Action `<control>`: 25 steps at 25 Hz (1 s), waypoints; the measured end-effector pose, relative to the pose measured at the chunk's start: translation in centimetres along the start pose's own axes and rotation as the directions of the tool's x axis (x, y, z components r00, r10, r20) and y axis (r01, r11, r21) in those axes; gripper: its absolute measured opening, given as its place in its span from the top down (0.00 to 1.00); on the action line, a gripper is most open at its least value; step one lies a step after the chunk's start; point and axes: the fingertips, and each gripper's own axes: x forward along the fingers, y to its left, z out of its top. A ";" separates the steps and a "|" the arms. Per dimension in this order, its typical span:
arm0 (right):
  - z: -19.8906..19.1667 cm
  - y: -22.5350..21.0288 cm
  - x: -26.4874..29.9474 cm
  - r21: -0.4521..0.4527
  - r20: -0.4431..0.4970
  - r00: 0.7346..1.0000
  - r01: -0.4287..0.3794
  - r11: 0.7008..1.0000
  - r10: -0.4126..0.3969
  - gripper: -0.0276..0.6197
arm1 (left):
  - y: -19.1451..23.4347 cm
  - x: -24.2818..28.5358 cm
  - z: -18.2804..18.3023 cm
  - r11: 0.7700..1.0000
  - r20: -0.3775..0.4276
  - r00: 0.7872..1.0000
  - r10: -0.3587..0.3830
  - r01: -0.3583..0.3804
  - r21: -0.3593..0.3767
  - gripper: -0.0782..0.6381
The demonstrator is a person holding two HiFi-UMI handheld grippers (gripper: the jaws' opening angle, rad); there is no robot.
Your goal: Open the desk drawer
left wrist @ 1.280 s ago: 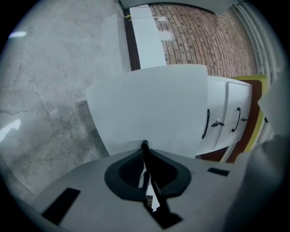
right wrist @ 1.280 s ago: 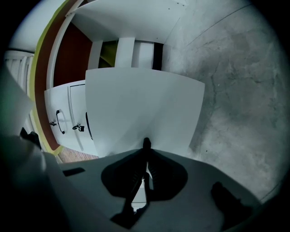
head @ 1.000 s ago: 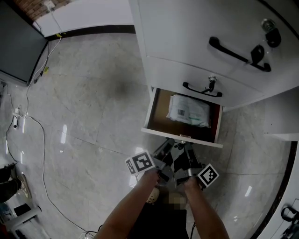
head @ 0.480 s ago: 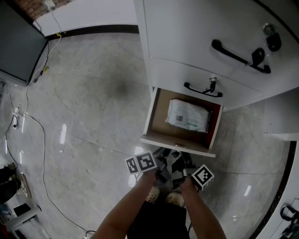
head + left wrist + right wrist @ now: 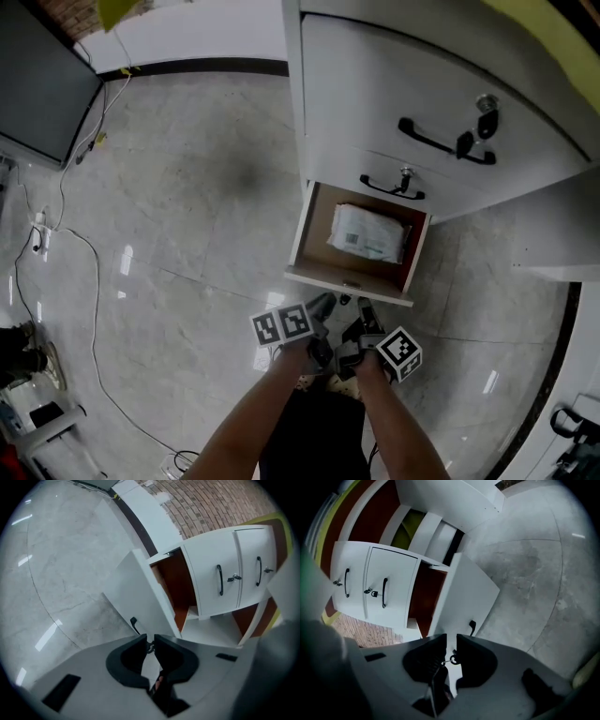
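The white desk unit's bottom drawer [image 5: 302, 234] stands pulled out over the floor, with a white wrapped packet [image 5: 367, 234] lying inside. Its white front panel [image 5: 349, 287] faces me and carries a black handle [image 5: 134, 624], [image 5: 472, 626]. My left gripper [image 5: 325, 307] and right gripper [image 5: 361, 314] hang side by side just in front of that panel. The left gripper [image 5: 149, 639] has its jaws opening, a narrow gap showing the panel and a small metal ring. On the right gripper [image 5: 451, 641] the gap is much the same; no pad presses on the handle.
Above the open drawer are two shut drawers with black handles [image 5: 441, 141], [image 5: 389, 186], each with a key. A dark screen [image 5: 37, 84] leans at the far left, and cables [image 5: 80, 262] trail over the marble floor. A white cabinet edge [image 5: 562, 244] stands to the right.
The drawer has slid further out and more of the packet shows. Both grippers have drawn back toward me with it and tilted.
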 end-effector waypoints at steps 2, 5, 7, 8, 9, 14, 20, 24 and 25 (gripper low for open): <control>0.3 1.6 -1.5 -0.024 -0.006 1.000 0.011 1.000 -0.012 0.85 | -1.3 -1.4 -0.1 1.000 0.002 1.000 0.008 -0.008 -0.006 0.83; 1.5 4.6 -3.4 -0.042 0.010 1.000 -0.007 0.999 0.008 0.85 | -4.1 -3.6 0.3 1.000 0.013 1.000 -0.002 0.001 0.021 0.86; 2.4 7.1 -4.5 -0.072 0.012 0.999 -0.033 0.997 0.034 0.86 | -6.3 -5.0 0.7 0.999 0.013 1.000 -0.023 0.023 0.046 0.86; 2.7 8.5 -5.0 -0.106 0.004 0.999 -0.045 0.993 0.045 0.89 | -7.4 -5.8 0.9 0.997 0.011 0.999 -0.032 0.031 0.064 0.86; 2.8 10.0 -5.5 -0.152 -0.010 0.998 -0.059 0.987 0.058 0.91 | -8.5 -6.7 1.1 0.995 0.007 0.999 -0.036 0.035 0.089 0.86; 2.3 17.0 -7.8 -0.426 -0.125 0.988 -0.136 0.894 0.091 0.93 | -13.9 -10.7 2.1 0.972 -0.006 0.999 -0.047 0.047 0.230 0.86; -0.2 23.5 -10.6 -0.603 -0.244 0.967 -0.213 0.769 0.077 0.94 | -19.9 -14.7 2.6 0.943 0.012 0.998 -0.068 0.061 0.327 0.86; -0.8 27.0 -13.2 -0.648 -0.250 0.966 -0.216 0.730 0.064 0.94 | -24.3 -17.4 2.0 0.922 0.011 0.995 -0.097 0.085 0.379 0.86; -0.9 27.7 -14.0 -0.649 -0.241 0.969 -0.207 0.732 0.059 0.94 | -25.3 -18.3 1.8 0.916 0.012 0.995 -0.103 0.090 0.390 0.86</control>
